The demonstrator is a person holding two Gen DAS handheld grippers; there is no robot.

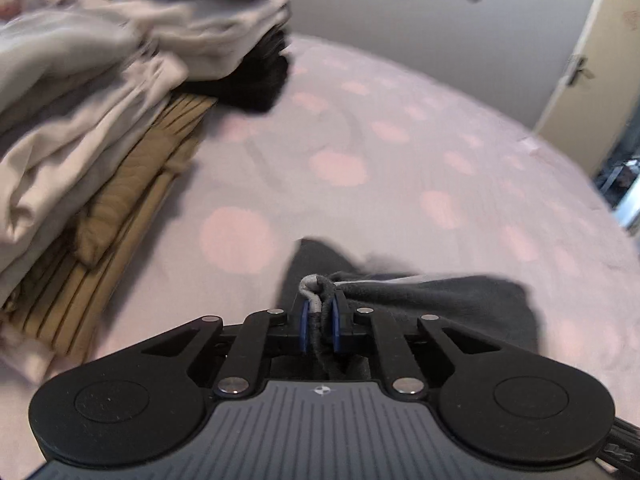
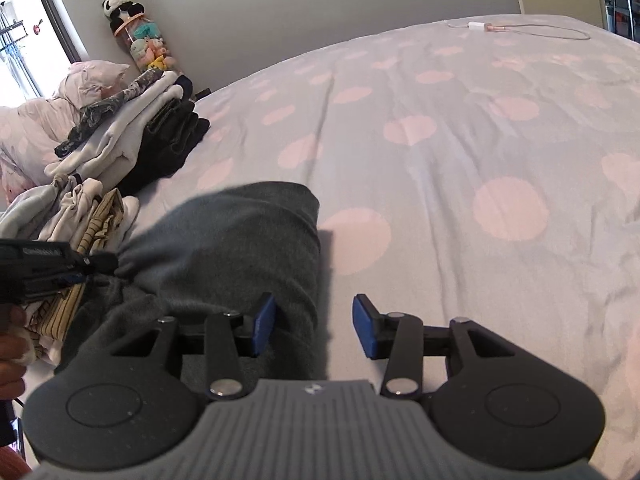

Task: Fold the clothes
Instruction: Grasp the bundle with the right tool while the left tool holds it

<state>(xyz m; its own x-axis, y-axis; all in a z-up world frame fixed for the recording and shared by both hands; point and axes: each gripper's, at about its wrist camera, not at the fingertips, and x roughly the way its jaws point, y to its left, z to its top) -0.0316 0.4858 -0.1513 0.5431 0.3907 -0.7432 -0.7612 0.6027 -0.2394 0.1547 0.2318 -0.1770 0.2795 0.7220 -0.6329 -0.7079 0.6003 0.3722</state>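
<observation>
My left claw (image 1: 320, 312) is pinched tight on a bunched corner of the dark grey garment (image 2: 240, 240), with the cloth squeezed between its blue pads (image 1: 305, 320). I hold it there, I think, so that edge cannot slip while I get the rest ready to fold. The garment lies on the bed (image 2: 440, 140), which has a pale cover with pink spots, close to me and a bit to my left. My right claw (image 2: 314, 330) is about half open and holds nothing. Its left pad (image 2: 264, 328) sits right by the garment's near edge, and its other pad (image 2: 366, 332) is over the bare cover. It looks ready to close on that edge, so both claws can lift and pull the cloth flat. Farther off on my left is a pile of clothes (image 2: 120, 152), light ones on top and dark ones under. I think the garment lies apart from the pile so I have room to fold it. A white cable (image 2: 520, 28) lies far across the bed.
</observation>
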